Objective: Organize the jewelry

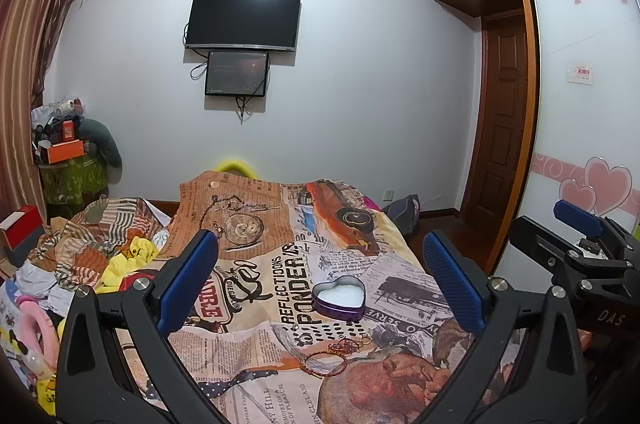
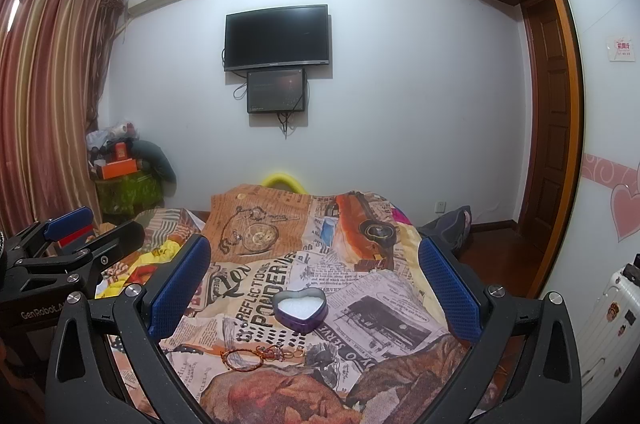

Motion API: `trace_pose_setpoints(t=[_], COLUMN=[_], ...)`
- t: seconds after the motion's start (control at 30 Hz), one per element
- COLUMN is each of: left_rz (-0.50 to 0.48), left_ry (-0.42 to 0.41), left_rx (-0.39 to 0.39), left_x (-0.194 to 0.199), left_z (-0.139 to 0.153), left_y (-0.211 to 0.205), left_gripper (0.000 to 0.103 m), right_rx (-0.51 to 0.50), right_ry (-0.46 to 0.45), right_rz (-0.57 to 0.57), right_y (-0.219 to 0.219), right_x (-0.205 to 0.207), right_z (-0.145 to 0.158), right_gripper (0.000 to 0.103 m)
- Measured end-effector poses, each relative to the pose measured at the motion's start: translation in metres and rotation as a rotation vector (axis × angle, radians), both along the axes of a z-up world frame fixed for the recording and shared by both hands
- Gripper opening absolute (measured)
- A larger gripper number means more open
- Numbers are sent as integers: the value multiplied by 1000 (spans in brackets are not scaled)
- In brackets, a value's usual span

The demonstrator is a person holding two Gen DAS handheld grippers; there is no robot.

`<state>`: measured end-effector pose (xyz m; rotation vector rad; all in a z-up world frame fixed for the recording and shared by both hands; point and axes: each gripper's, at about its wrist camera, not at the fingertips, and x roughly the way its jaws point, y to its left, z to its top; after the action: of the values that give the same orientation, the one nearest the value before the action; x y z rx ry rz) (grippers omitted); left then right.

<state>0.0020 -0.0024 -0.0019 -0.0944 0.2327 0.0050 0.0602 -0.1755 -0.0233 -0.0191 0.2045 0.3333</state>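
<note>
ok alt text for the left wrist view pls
Open left gripper hangs over a newspaper-print bedspread, where an open heart tin lies beyond a red bracelet and small rings. The right gripper is at the right edge.

- My views: even, cool indoor lighting, soft shadows.
- Strong fisheye bending, dark vignetted corners (both cameras).
- Focus sharp centrally; slight softness toward edges.

Jewelry cluster (image 1: pixel 347 346): separate pieces too small and tangled to tell apart;
Suitcase (image 2: pixel 608 324): cut off by the right edge;
Lower wall screen (image 1: pixel 237 73): text unreadable
</note>
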Motion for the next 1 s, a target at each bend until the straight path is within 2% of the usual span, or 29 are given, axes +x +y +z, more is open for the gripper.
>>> trace_pose_setpoints(t=[1.0], left_rz=[-5], left_ry=[11], left_rx=[-1], left_x=[6], left_z=[-3], left_y=[3], left_gripper=[103], right_rx=[-1], right_ry=[7], right_rz=[1], right_y=[0], right_x=[0], right_z=[-4], right_gripper=[103])
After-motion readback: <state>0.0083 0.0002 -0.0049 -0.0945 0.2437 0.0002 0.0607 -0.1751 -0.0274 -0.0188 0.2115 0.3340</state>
